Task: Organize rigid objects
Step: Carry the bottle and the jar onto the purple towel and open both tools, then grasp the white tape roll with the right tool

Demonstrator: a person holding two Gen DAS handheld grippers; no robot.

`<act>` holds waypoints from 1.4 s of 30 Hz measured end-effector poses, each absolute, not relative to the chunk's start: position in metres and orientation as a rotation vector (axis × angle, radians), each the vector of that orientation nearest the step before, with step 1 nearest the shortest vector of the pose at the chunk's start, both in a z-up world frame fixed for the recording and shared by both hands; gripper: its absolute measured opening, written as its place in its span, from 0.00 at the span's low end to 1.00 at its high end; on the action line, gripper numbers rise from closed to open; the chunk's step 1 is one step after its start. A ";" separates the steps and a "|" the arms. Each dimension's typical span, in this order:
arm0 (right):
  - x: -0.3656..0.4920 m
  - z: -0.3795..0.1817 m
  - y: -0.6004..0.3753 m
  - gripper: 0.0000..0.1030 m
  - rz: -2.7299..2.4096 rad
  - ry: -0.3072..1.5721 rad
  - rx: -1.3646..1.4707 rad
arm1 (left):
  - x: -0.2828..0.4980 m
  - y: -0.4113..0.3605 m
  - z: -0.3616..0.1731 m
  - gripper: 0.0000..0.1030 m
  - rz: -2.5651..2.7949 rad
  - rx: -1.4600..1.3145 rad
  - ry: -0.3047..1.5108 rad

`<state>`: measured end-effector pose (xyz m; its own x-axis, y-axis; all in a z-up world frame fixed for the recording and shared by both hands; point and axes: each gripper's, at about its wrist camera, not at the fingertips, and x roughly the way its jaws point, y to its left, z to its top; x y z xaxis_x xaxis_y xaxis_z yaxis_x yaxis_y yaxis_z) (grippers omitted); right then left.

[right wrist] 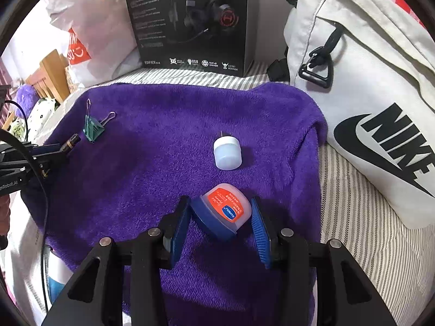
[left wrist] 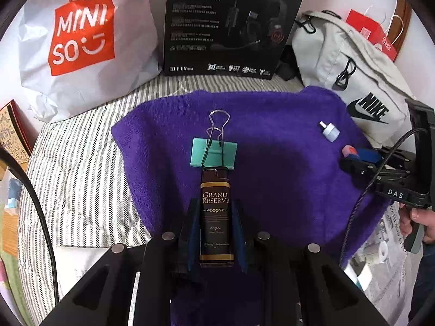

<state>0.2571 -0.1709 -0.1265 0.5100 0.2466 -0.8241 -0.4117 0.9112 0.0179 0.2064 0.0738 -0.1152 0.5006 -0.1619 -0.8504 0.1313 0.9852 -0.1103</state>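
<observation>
My left gripper (left wrist: 216, 206) is shut on a dark brown "Grand Reserve" lighter (left wrist: 216, 217), its far end touching a teal binder clip (left wrist: 213, 154) on the purple towel (left wrist: 272, 190). My right gripper (right wrist: 220, 209) is open around a small jelly jar (right wrist: 224, 214) with a blue lid and an orange label, lying tilted on the towel (right wrist: 163, 163); its pads stand just off the jar's sides. A small white bottle (right wrist: 227, 153) lies just beyond the jar. In the left wrist view the bottle (left wrist: 329, 131) is at the right, near the right gripper (left wrist: 350, 157).
The towel lies on a striped bedsheet (left wrist: 81, 176). Behind it stand a white Miniso bag (left wrist: 81, 40), a black headset box (left wrist: 228, 24) and a white Nike bag (right wrist: 367, 95). A red box (left wrist: 372, 35) is at the far right.
</observation>
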 end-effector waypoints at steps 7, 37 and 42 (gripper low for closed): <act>0.261 -0.129 -0.168 0.43 0.401 0.950 -0.196 | 0.208 0.064 -0.123 0.22 -0.159 0.020 1.037; 0.114 -0.090 -0.198 0.58 0.472 0.923 -0.151 | 0.113 0.045 -0.086 0.41 -0.122 0.043 1.013; 0.098 -0.117 -0.180 0.57 0.496 0.950 -0.193 | 0.088 0.052 -0.089 0.41 -0.129 0.022 1.026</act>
